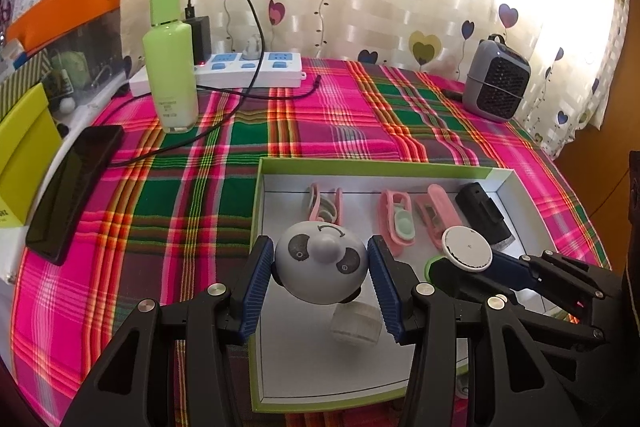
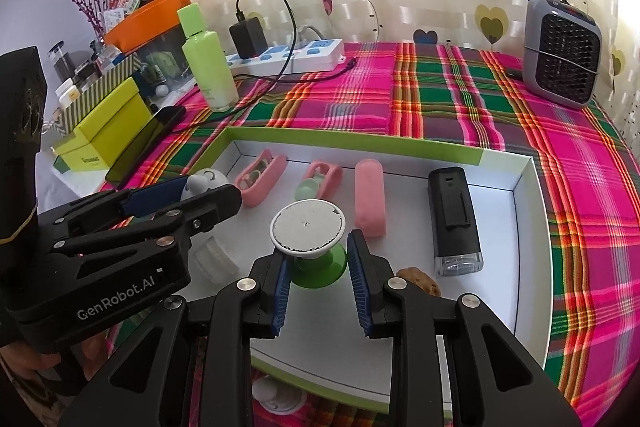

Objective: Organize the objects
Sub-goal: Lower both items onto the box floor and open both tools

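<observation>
A shallow white tray with a green rim [image 1: 376,167] [image 2: 360,143] lies on the plaid cloth. My left gripper [image 1: 322,273] is shut on a grey panda-faced ball [image 1: 320,267] and holds it over the tray's left part; it also shows in the right wrist view [image 2: 204,183]. My right gripper [image 2: 318,277] is shut on a green-based stand with a round white top [image 2: 308,229] over the tray's middle; this stand also shows in the left wrist view [image 1: 466,254]. In the tray lie pink clips [image 2: 262,179] [image 2: 324,177], a pink case [image 2: 370,197], a black device [image 2: 454,221], a white ribbed cap [image 1: 356,323] and a walnut [image 2: 418,281].
A green bottle [image 1: 170,67], a power strip [image 1: 244,71] with a charger and cable, and a black phone [image 1: 72,187] stand at the left. A grey mini heater [image 2: 560,51] stands at the back right. A yellow-green box [image 2: 108,131] sits off the table's left edge. A white disc [image 2: 276,397] lies before the tray.
</observation>
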Available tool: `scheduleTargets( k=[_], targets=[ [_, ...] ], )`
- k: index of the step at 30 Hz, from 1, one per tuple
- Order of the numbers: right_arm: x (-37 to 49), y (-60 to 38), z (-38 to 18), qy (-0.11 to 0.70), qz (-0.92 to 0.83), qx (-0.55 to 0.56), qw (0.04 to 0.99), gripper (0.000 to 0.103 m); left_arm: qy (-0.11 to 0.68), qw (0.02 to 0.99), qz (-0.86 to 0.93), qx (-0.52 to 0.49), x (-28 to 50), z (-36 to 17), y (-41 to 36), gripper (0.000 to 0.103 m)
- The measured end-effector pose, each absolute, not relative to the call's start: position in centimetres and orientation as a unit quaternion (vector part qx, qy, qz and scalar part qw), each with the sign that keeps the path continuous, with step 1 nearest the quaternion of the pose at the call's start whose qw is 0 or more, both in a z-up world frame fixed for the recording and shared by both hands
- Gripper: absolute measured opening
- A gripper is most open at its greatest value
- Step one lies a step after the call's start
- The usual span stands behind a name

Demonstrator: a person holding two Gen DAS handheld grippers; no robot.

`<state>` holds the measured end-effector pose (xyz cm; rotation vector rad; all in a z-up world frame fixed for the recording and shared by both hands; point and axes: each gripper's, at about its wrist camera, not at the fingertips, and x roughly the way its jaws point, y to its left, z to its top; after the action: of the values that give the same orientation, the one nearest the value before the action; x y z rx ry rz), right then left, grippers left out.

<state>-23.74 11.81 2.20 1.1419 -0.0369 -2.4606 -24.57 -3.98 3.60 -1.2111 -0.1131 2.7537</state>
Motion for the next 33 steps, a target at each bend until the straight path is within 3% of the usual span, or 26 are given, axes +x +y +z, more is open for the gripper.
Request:
scheduleTargets(
  k=[33],
  targets=[
    [-24.2, 12.3, 1.5, -0.006, -0.892, 0.407, 0.198, 0.028, 0.017, 0.079, 0.909, -0.409, -25.1, 2.5, -2.4, 0.047]
  ],
)
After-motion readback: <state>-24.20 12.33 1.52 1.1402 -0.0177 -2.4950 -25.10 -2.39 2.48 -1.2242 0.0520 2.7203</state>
